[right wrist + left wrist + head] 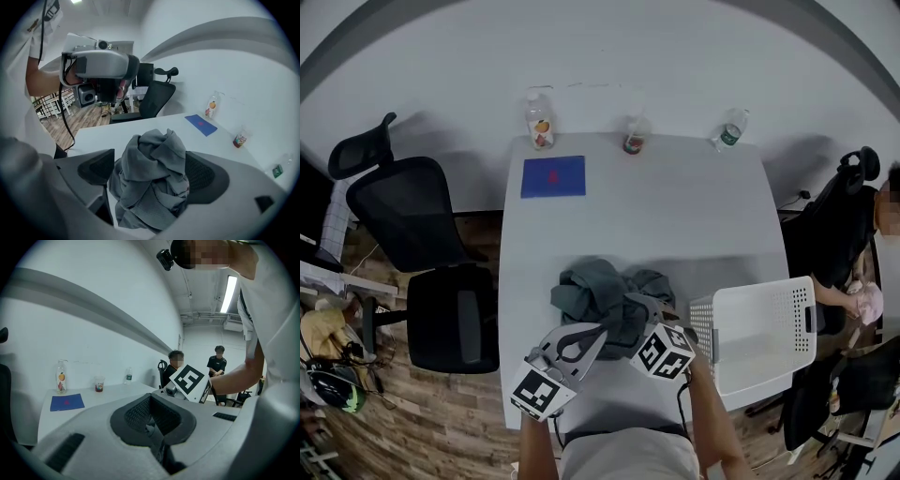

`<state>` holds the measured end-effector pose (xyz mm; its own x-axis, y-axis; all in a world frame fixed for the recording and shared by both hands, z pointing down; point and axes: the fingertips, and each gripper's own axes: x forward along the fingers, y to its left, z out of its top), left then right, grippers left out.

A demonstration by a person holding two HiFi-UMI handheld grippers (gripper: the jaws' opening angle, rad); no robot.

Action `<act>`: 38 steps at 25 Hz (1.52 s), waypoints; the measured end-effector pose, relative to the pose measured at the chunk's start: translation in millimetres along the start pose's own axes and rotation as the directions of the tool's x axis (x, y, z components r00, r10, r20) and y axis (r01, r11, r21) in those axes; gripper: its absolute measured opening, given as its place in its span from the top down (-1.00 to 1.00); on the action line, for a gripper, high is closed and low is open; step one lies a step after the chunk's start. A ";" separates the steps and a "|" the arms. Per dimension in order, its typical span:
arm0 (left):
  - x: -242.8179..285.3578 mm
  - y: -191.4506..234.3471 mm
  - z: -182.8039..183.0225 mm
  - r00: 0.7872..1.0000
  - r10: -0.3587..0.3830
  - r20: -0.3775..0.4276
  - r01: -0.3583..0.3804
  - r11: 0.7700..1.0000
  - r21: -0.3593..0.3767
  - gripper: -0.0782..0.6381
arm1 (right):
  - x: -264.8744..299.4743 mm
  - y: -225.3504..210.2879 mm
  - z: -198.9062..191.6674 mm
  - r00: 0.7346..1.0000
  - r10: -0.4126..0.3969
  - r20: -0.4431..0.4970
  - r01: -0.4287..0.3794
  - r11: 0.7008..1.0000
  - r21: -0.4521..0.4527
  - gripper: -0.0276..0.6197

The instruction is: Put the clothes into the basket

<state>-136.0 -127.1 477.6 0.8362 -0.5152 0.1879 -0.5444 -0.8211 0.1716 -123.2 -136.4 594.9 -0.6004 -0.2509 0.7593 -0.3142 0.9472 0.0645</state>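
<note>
One risk: closing spread jaws of right gripper (pixel 151 174) on just a loose fold, trailing clothes (pixel 154 145) short of basket (pixel 761 328); jaws of left gripper (pixel 154 427) pressed together, empty.

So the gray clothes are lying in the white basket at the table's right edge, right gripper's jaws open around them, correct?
Not quite. The gray clothes lie on the table, left of the white basket, not in it; the head view shows this. The rest holds: the basket sits at the table's right edge, and the right gripper has its jaws open around the clothes.
</note>
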 end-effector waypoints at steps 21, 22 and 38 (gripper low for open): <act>12.3 9.0 -30.9 0.997 -0.023 -0.075 0.024 1.000 0.017 0.78 | 67.1 -4.1 -40.6 0.991 0.064 -0.114 -0.072 0.995 -0.065 -0.86; 12.8 9.7 -31.8 0.997 -0.022 -0.076 0.023 1.000 0.014 0.78 | 70.0 -4.2 -43.1 0.990 0.070 -0.121 -0.078 0.995 -0.067 -0.86; 15.7 19.0 -43.1 0.995 -0.022 -0.099 0.021 1.000 -0.010 0.78 | 111.1 -6.7 -75.7 0.980 0.084 -0.181 -0.105 0.988 -0.112 -0.86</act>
<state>-136.0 -140.2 525.5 0.8373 -0.4703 0.2788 -0.5273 -0.8293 0.1849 -132.2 -155.5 727.8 -0.4813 -0.1300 0.8669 -0.1651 0.9847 0.0560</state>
